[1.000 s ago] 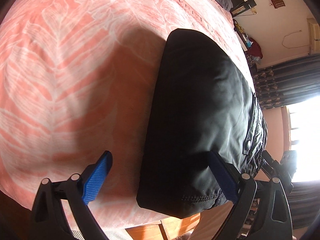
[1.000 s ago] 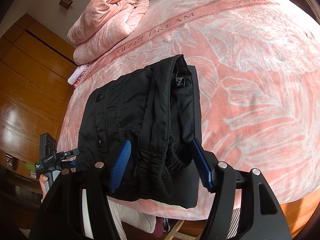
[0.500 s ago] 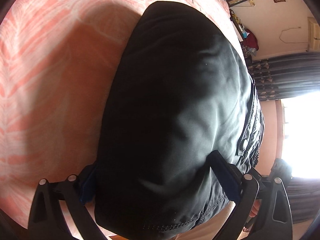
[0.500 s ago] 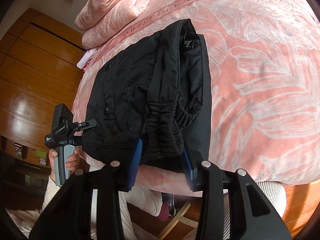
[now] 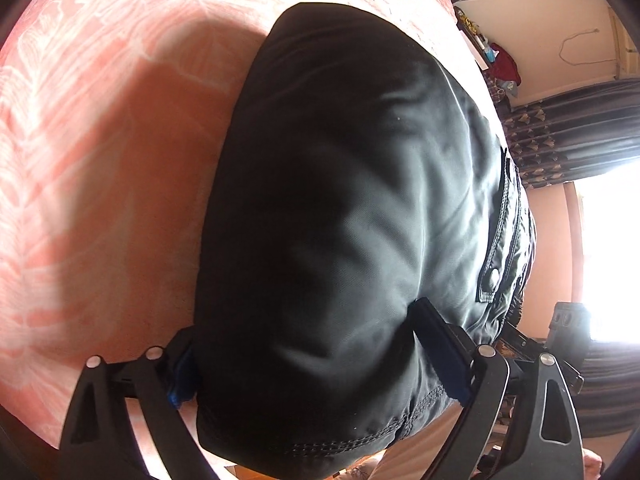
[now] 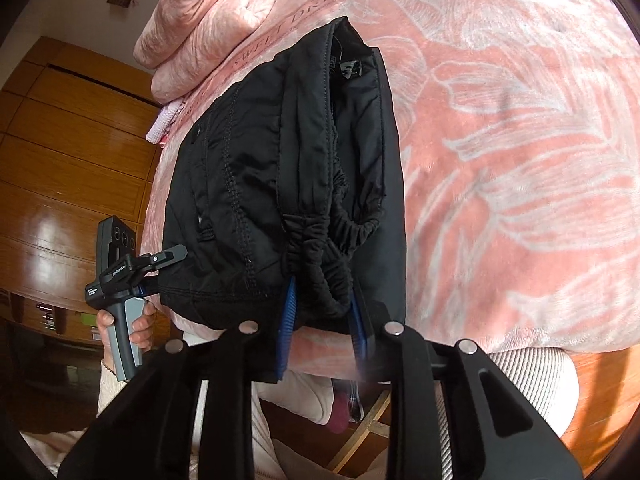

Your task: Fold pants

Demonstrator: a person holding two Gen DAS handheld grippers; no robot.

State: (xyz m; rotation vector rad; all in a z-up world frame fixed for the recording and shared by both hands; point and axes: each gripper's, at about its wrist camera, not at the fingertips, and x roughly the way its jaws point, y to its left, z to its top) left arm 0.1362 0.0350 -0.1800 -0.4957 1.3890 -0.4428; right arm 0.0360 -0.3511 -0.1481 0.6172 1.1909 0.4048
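Black pants [image 5: 340, 180] lie folded into a thick stack on a pink leaf-patterned bedspread [image 5: 100, 140], close to the bed's near edge. My left gripper [image 5: 304, 336] straddles the whole width of the stack. Its jaws are closing, one blue pad against the left fold and the other denting the fabric. In the right wrist view the pants [image 6: 248, 160] show their gathered elastic waistband [image 6: 320, 248]. My right gripper [image 6: 323, 290] is closing on that bunch, with both pads against it. A hand holds the left gripper [image 6: 136, 268] at the stack's left corner.
A rolled pink blanket [image 6: 212, 20] lies at the head of the bed [image 6: 500, 140]. Wooden wardrobe doors [image 6: 72, 140] stand beyond the bed's left side. Dark curtains [image 5: 580, 128] and a bright window are on the right. A person's light trousers show below the bed edge.
The left gripper moved in from beside the pants until its fingers straddle the stack. The right gripper's fingers drew together from wide apart onto the waistband.
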